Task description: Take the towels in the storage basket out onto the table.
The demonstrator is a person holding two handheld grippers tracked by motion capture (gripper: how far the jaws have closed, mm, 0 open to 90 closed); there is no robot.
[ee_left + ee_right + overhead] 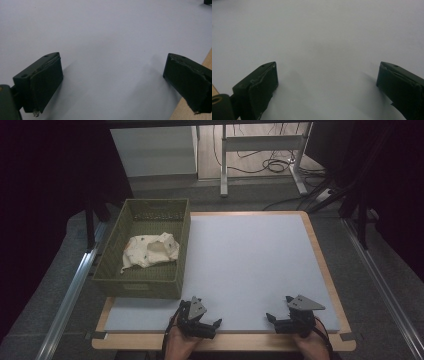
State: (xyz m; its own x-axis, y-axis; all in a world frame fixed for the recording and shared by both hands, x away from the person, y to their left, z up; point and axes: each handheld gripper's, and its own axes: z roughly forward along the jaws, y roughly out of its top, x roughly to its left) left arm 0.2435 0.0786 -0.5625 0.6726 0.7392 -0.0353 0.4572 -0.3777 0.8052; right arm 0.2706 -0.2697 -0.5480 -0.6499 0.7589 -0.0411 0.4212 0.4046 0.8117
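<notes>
A crumpled cream cloth (pixel 149 250) with small dark spots lies inside an olive-green plastic basket (pixel 181 251) at the table's left. My left gripper (pixel 200 312) rests at the front edge of the pale grey mat (pixel 250 265), open, with nothing between its jaws. My right gripper (pixel 280 309) rests at the front right of the mat, open too. In the left gripper view the left gripper (pixel 112 82) has bare mat (pixel 105 37) between its wide-apart jaws. The right gripper (pixel 327 85) stands the same way over the mat (pixel 324 37) in the right gripper view.
The mat covers a wooden table (pixel 320 250) with a light wood rim. Dark curtains hang on both sides. A white desk frame (pixel 260 145) and cables (pixel 275 166) are on the floor beyond the table. Metal rails (pixel 75 285) run along the table's sides.
</notes>
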